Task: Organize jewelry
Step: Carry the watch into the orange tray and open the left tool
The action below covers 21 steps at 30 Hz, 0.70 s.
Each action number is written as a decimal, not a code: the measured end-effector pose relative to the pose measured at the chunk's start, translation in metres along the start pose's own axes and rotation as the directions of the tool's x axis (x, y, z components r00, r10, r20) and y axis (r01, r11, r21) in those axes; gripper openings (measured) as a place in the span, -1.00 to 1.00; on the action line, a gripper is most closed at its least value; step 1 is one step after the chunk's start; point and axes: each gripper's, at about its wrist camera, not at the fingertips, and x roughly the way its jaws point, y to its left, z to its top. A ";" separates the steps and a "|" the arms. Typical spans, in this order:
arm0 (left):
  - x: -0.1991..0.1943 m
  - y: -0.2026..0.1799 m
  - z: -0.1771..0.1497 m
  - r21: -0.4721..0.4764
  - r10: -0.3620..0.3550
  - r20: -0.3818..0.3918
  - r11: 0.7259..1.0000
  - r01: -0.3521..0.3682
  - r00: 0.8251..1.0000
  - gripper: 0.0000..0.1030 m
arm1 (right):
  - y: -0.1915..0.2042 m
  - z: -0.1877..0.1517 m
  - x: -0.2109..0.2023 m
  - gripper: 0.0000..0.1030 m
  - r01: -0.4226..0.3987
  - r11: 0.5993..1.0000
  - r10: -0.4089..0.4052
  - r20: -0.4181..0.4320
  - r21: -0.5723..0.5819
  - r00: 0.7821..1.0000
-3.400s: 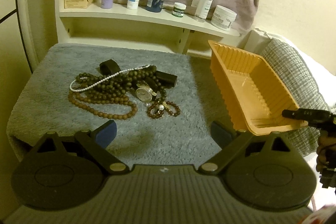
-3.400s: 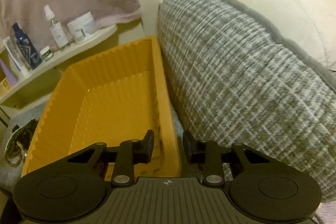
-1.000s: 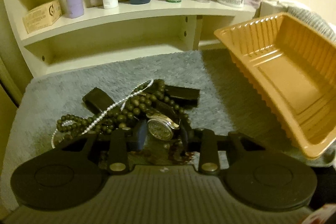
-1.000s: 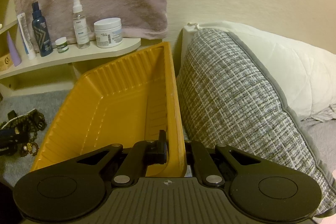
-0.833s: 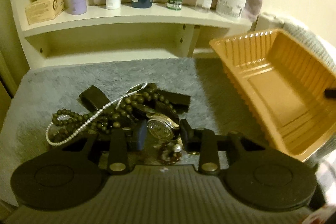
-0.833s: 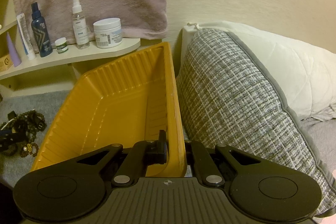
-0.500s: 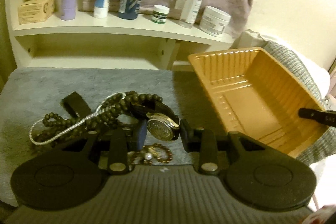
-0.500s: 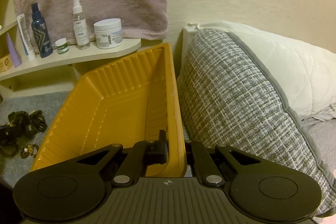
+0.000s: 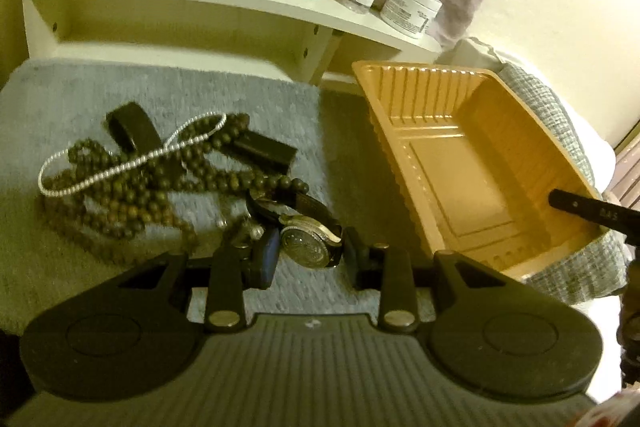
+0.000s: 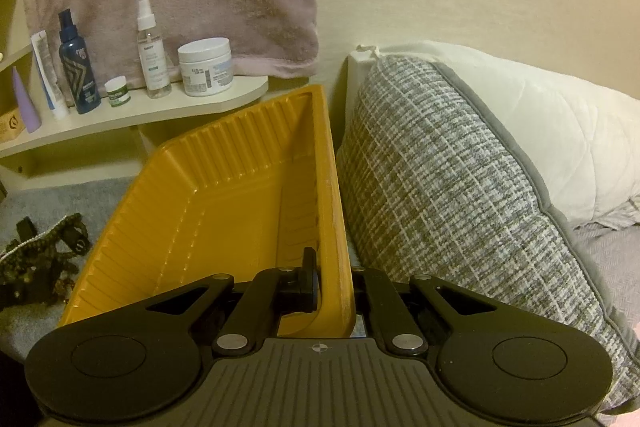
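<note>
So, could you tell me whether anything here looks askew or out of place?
Yes: the orange tray sits tilted, one wall pinched by the right gripper, leaning beside the pillow. The beads lie tangled on the mat, and the watch is clamped in the left gripper.

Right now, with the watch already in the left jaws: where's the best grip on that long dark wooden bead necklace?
Take the dark wooden bead necklace at the bunched strands in the pile's middle, coming from above with the fingers across them. A single bead is round and would likely slip; a bundle gives the pads bulk. Stay clear of the thin white pearl strand lying over it, or both may lift together.
</note>
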 end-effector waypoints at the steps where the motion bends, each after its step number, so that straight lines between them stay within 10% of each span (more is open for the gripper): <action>1: 0.000 -0.001 0.000 -0.005 -0.004 -0.004 1.000 0.004 1.000 -0.41 | 0.000 0.000 0.000 -0.92 -0.001 1.000 0.001 0.000 0.001 1.000; 10: -0.016 -0.009 0.007 -0.033 -0.075 0.035 0.997 0.076 0.997 -0.41 | 0.000 0.000 -0.001 -0.92 0.000 1.000 0.000 0.001 -0.002 1.000; 21: -0.004 -0.067 0.022 0.174 -0.191 0.058 0.968 0.178 0.980 -0.41 | 0.001 -0.001 -0.001 -0.92 -0.002 1.000 0.002 0.003 -0.002 1.000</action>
